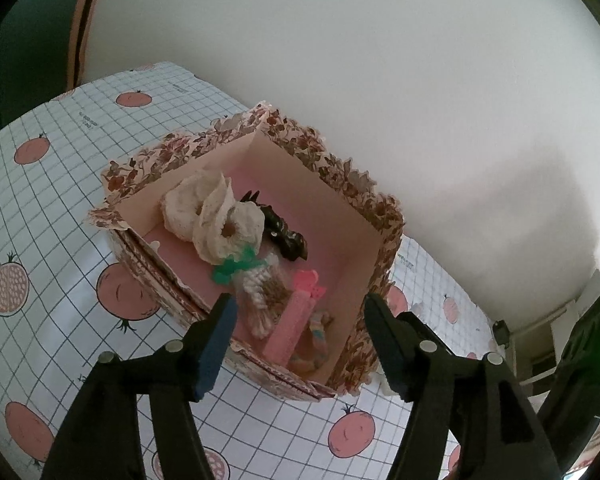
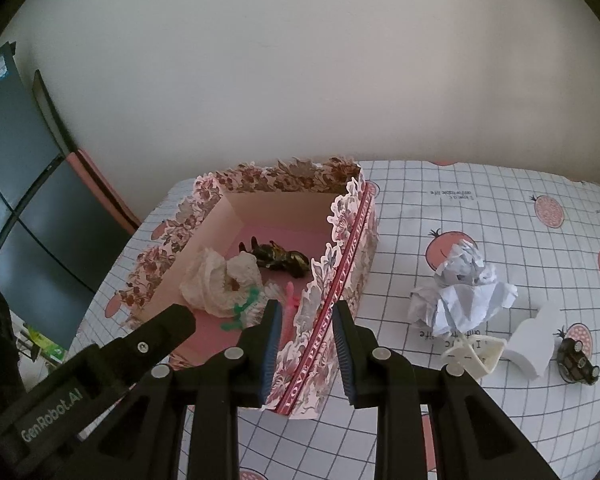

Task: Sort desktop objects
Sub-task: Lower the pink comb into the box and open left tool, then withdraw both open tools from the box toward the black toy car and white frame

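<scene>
A floral paper box (image 1: 324, 152) stands open on the table. Inside lie cream lace pieces (image 1: 212, 216), a black figure (image 1: 284, 232), a green clip (image 1: 232, 268), a knitted piece (image 1: 260, 292) and a pink comb (image 1: 292, 328). My left gripper (image 1: 300, 320) hovers open over the box's near end, with the comb and the knitted piece below the gap and untouched. In the right wrist view my right gripper (image 2: 306, 344) is shut on the near side wall of the box (image 2: 284, 178), one pad inside and one outside. A left-gripper finger (image 2: 172, 320) shows beside it.
On the checked tomato-print cloth (image 2: 480, 208), right of the box, lie a crumpled paper ball (image 2: 464, 292), a cream plastic piece (image 2: 472, 356), a white foam piece (image 2: 536, 340) and a small dark toy (image 2: 578, 364). A white wall runs close behind; a dark cabinet (image 2: 20, 184) stands left.
</scene>
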A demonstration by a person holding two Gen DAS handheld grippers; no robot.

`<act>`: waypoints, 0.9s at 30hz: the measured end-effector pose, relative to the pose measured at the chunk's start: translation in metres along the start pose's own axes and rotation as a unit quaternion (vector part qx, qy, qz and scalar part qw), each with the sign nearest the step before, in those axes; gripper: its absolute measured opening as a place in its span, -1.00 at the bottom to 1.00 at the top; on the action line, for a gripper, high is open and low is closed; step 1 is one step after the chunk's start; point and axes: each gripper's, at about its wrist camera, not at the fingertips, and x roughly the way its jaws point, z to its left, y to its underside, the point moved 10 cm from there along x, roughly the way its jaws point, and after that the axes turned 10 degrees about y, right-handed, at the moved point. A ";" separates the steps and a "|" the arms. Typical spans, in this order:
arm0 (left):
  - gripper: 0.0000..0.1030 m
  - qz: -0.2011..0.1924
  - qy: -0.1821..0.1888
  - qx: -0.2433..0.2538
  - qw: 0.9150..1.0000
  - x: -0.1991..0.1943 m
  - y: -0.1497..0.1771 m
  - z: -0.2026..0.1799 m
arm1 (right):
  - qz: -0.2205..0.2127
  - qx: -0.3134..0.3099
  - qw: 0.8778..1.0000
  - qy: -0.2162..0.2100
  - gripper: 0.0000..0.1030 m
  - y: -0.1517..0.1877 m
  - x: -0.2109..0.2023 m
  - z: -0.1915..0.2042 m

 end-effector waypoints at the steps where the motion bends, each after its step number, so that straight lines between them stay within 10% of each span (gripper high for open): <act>1: 0.35 0.000 -0.001 0.001 1.000 0.000 0.000 0.000 | 0.001 0.000 1.000 0.001 -0.38 0.000 0.000 -0.001; 10: 0.59 -0.004 -0.007 -0.007 1.000 -0.003 -0.002 0.003 | 0.009 0.006 1.000 0.017 0.27 0.001 0.003 -0.008; 27: 0.76 -0.004 -0.029 -0.009 1.000 -0.003 -0.002 0.009 | 0.024 0.018 0.999 0.032 0.79 0.004 0.009 -0.023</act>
